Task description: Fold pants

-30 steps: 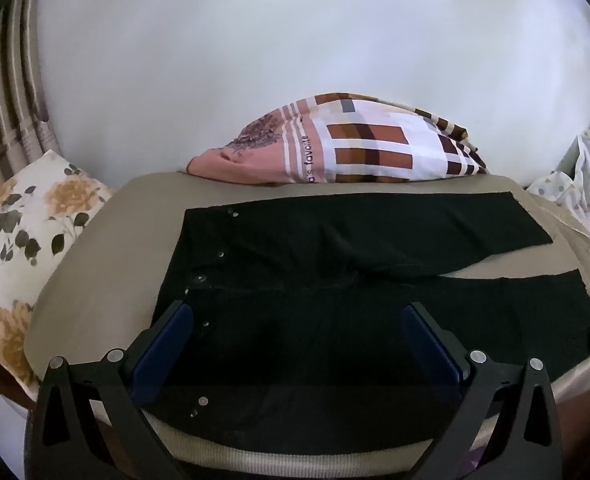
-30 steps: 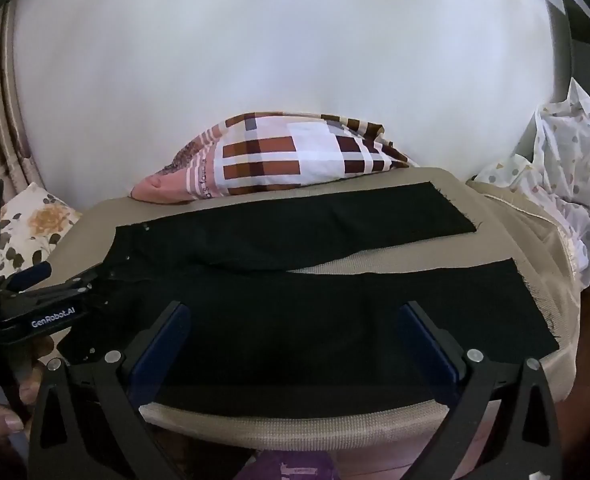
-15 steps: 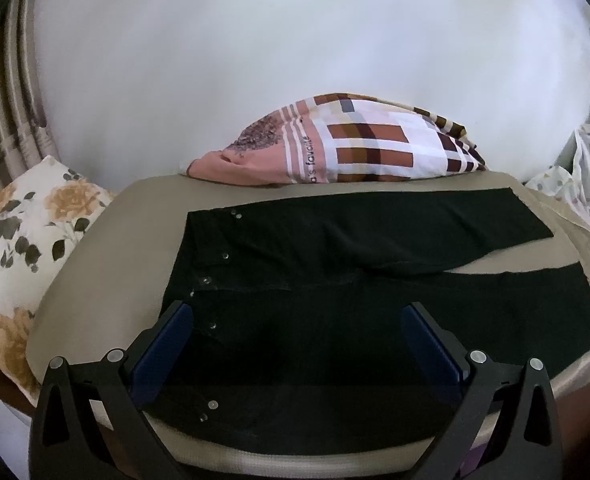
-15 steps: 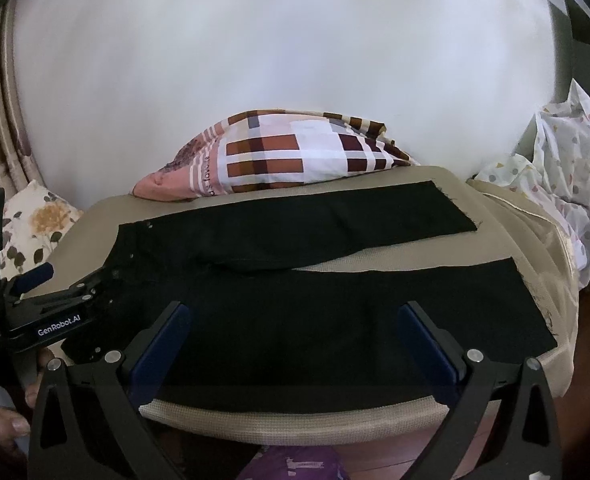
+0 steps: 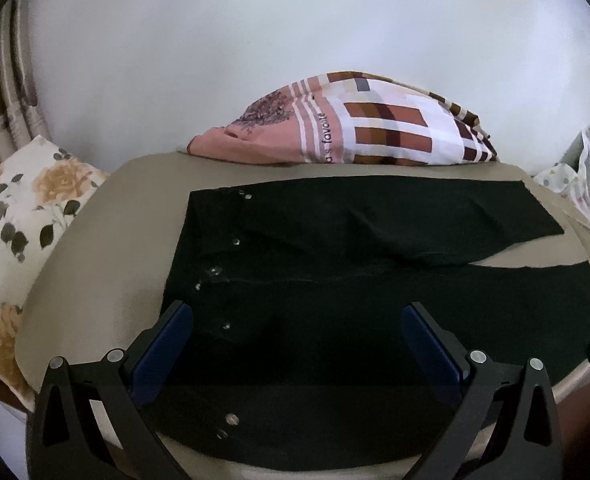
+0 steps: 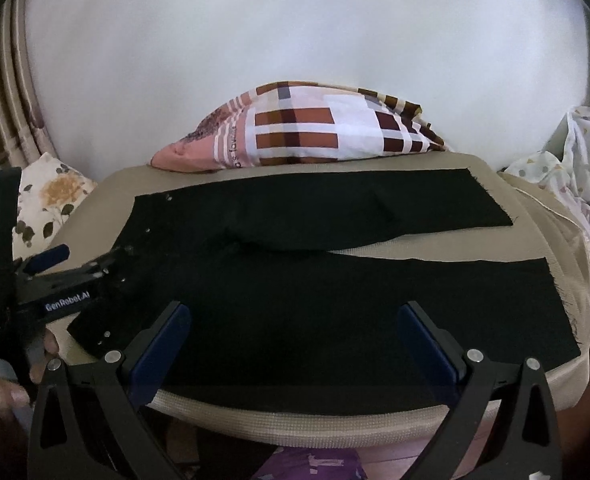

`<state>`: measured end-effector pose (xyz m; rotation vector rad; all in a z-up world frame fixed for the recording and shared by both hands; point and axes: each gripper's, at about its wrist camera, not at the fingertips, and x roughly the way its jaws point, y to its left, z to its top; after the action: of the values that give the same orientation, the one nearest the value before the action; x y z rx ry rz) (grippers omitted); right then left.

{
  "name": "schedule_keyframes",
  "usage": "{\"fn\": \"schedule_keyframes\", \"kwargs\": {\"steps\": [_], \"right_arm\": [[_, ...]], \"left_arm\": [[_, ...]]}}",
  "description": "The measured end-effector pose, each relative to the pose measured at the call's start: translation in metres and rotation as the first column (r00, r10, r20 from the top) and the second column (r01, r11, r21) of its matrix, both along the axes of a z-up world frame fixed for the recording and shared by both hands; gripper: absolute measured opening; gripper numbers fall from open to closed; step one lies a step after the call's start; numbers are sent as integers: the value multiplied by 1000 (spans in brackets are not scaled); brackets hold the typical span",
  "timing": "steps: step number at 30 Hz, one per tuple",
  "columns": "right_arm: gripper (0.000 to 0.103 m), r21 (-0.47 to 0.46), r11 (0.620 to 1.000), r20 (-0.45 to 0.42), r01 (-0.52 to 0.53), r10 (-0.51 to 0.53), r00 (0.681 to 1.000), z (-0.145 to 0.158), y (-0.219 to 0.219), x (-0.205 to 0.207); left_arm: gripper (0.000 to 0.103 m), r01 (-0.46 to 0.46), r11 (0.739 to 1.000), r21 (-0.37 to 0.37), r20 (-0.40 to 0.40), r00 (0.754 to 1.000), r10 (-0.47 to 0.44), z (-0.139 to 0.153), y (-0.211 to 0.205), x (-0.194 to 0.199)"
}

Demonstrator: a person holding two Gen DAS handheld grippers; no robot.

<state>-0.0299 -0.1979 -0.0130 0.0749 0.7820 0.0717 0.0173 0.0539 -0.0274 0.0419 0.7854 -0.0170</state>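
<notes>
Left gripper (image 5: 295,344) and right gripper (image 6: 293,344) both gape wide, holding nothing.

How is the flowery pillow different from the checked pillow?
The white pillow with yellow flowers sits off the left side of the tan cushion, while the pink, white and brown checked pillow lies along its far edge by the wall. The flower pillow has yellow blooms and dark leaves; the checked one has brown and orange blocks, pink stripes and some writing. Neither touches the black pants.
</notes>
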Motion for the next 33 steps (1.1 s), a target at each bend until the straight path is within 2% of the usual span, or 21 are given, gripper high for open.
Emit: {"fn": "schedule_keyframes", "kwargs": {"steps": [3,8,13,17,20,26,33], "right_arm": [[103,2,1000,-15,0,0,1000,-4,3,7],[103,-10,1000,-29,-2,1,1000,-8,5,17],[103,-5,1000,-45,0,0,999,-12,4,28],[103,-4,1000,-53,1,-1,999,-15,5,35],[103,-5,1000,-63,0,0,998,-19,5,39],[103,-8,1000,-89,1,-1,996,-27,5,47],[103,-13,1000,-106,-1,0,994,-31,7,59]], "left_arm": [[103,3,1000,-24,15,1000,-2,-3,15,9],[103,-84,996,-37,80,993,87,-1,42,21],[103,-79,996,-44,22,997,80,-5,63,46],[103,-68,996,50,-15,998,69,-9,68,67],[103,-78,995,64,-42,996,80,-14,78,86],[103,-119,992,49,-67,990,122,-22,108,121],[103,-65,998,20,-99,993,67,-38,143,165]]}}
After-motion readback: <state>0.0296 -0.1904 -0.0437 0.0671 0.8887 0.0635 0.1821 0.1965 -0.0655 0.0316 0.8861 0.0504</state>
